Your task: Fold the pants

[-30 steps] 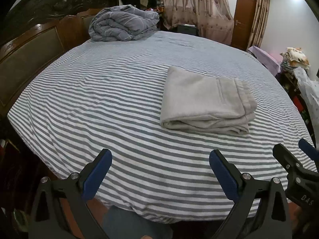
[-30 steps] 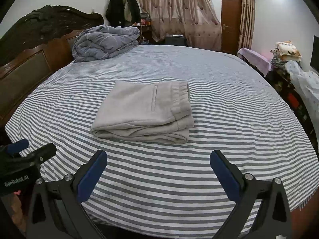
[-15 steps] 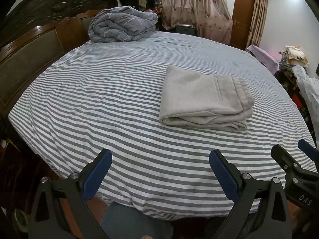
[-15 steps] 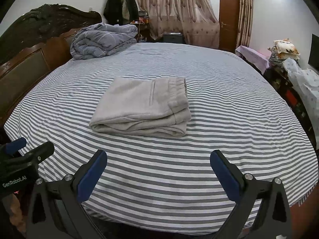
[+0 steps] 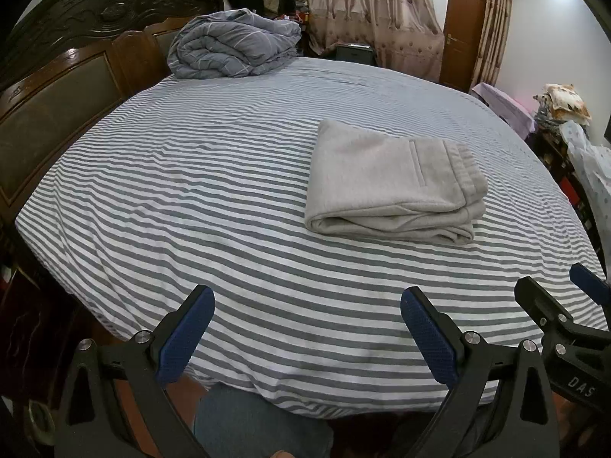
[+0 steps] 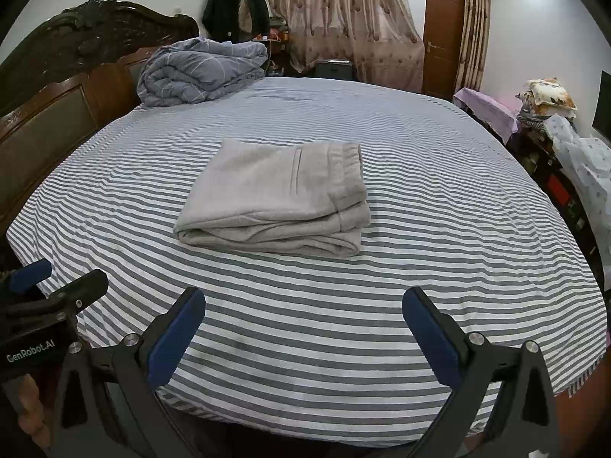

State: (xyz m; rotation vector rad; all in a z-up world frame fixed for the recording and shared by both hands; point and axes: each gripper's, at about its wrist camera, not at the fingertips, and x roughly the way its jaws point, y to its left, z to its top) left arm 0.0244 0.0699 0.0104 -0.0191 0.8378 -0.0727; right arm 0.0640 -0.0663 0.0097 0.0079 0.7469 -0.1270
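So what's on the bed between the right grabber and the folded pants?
Nothing but striped sheet. In the right wrist view, the right gripper hangs open and the pants lie beyond that bare stretch.

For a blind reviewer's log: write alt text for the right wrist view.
Grey pants lie folded into a compact stack in the middle of a striped bed, untouched. The open right gripper hangs empty over the bed's near edge, with the left gripper at the far left. A bundled blue quilt sits by the headboard.

You face striped bed (image 6: 343, 305), carved dark wood headboard (image 6: 57, 87) left. Rumpled duvet (image 6: 198, 72) at far corner. Patterned curtains (image 6: 343, 19), brown door (image 6: 443, 38), white walls behind.
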